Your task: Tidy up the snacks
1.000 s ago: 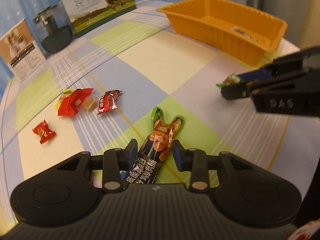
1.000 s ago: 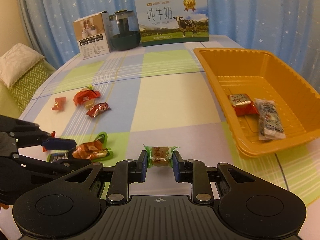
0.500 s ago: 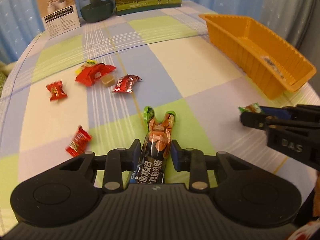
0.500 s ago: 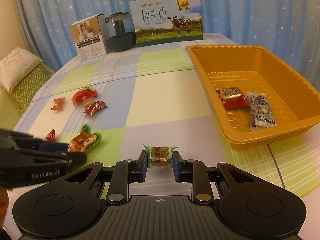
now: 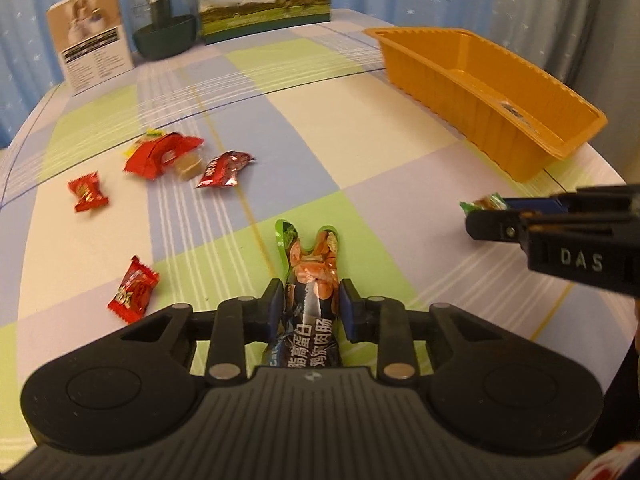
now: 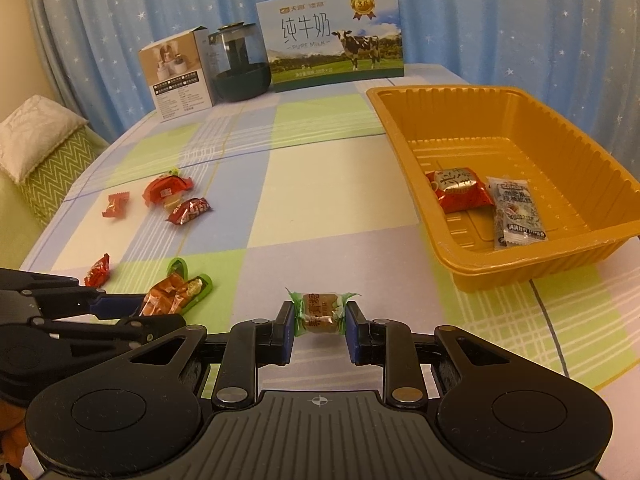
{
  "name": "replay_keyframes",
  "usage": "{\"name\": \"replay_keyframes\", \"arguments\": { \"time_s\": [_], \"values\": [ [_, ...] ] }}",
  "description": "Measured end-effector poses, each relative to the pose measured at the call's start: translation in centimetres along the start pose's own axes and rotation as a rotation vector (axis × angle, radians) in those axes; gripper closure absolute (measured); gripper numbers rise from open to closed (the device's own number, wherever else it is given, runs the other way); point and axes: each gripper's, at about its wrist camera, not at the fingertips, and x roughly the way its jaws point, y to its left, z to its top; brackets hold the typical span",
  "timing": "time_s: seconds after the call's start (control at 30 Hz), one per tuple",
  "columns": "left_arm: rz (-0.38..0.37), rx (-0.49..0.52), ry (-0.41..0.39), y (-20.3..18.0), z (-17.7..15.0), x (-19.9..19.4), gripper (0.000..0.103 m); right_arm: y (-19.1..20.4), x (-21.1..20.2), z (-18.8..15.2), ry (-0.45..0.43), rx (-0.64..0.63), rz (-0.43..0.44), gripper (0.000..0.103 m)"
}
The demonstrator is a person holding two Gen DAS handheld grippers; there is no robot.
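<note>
My left gripper (image 5: 311, 304) is shut on a long dark sausage snack pack (image 5: 310, 280) with green ends, held above the table; both show at the left of the right wrist view (image 6: 120, 310), pack (image 6: 176, 290). My right gripper (image 6: 319, 326) is shut on a green-wrapped candy (image 6: 320, 312), seen at the right of the left wrist view (image 5: 482, 205). The orange tray (image 6: 404, 140) holds a red pack (image 6: 458, 188) and a clear sachet (image 6: 518, 212). Several red candies (image 5: 164, 154) lie on the left of the table.
A milk carton box (image 6: 330, 36), a dark glass jar (image 6: 239, 66) and a small white box (image 6: 180, 74) stand at the table's far edge before a blue curtain. A green cushion (image 6: 44, 152) sits beyond the left edge. The checked tablecloth (image 6: 320, 184) lies between candies and tray.
The left gripper has turned right and drawn back, bringing the tray and back boxes more upright in its view. The right gripper has shifted slightly toward the tray. Both grips are unchanged.
</note>
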Motion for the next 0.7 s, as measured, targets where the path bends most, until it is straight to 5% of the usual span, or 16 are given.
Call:
{"name": "replay_keyframes", "arguments": {
  "time_s": [0.37,0.7],
  "values": [
    [0.028,-0.16,-0.083,-1.3,1.8,-3.5,0.077,-0.1,-3.0,1.2,-0.062,-0.016,-0.006,0.077],
    [-0.003,-0.189,-0.13,-5.1,4.3,-5.7,0.077,-2.7,-6.8,3.0,-0.13,-0.001,-0.05,0.077]
  ]
}}
